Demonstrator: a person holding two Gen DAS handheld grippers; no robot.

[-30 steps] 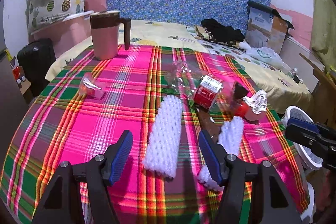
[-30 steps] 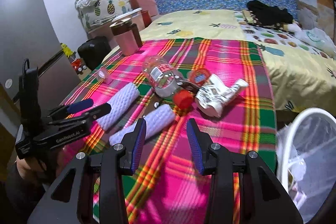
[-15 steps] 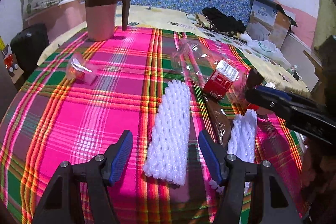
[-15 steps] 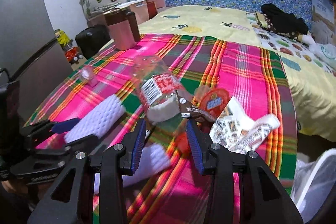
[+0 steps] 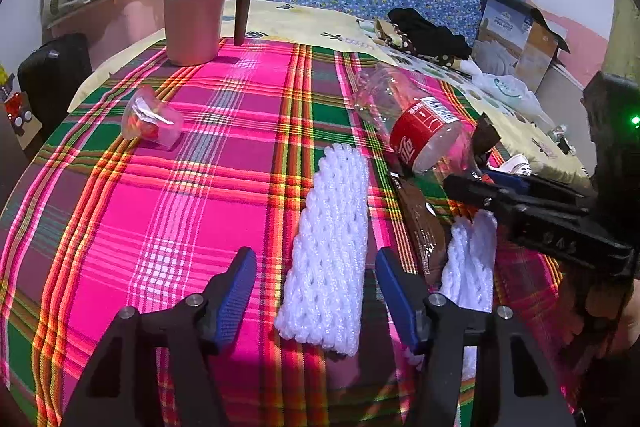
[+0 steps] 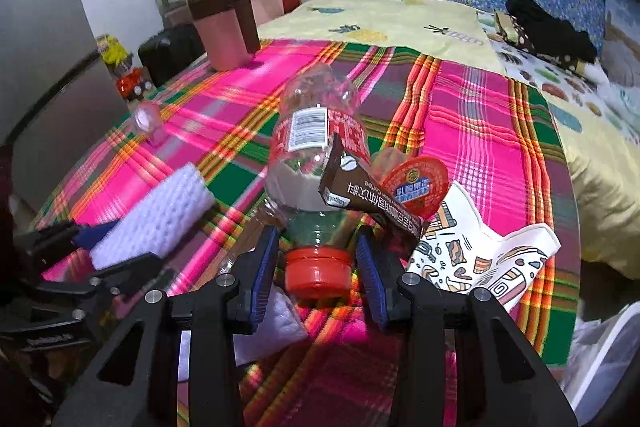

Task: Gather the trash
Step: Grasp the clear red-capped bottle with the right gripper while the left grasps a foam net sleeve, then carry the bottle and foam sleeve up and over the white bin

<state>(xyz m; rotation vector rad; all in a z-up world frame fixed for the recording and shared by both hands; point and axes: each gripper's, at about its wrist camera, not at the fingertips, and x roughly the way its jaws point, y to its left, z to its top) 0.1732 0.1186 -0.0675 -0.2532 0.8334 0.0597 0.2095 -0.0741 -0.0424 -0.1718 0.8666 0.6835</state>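
Trash lies on a plaid tablecloth (image 5: 160, 195). My left gripper (image 5: 316, 291) is open, its jaws on either side of the near end of a white foam net sleeve (image 5: 332, 247), not touching it. A second foam sleeve (image 5: 472, 267) lies to its right beside a brown wrapper (image 5: 424, 227). My right gripper (image 6: 318, 273) is open with the red cap (image 6: 318, 271) and neck of an empty clear cola bottle (image 6: 316, 147) between its jaws. The bottle (image 5: 412, 123) lies on its side. A brown coffee sachet (image 6: 368, 191), a red foil lid (image 6: 416, 183) and a printed paper wrapper (image 6: 476, 259) lie right of it.
A pink mug with a brown lid (image 5: 196, 19) stands at the table's far left. A small plastic jelly cup (image 5: 150, 119) lies on the left. A white bin with a bag (image 6: 600, 355) is at the table's right. A bed (image 6: 380, 19) lies behind.
My right gripper has moved forward and down so the bottle's cap now sits between its jaws. My left gripper has moved slightly closer over the foam sleeve.
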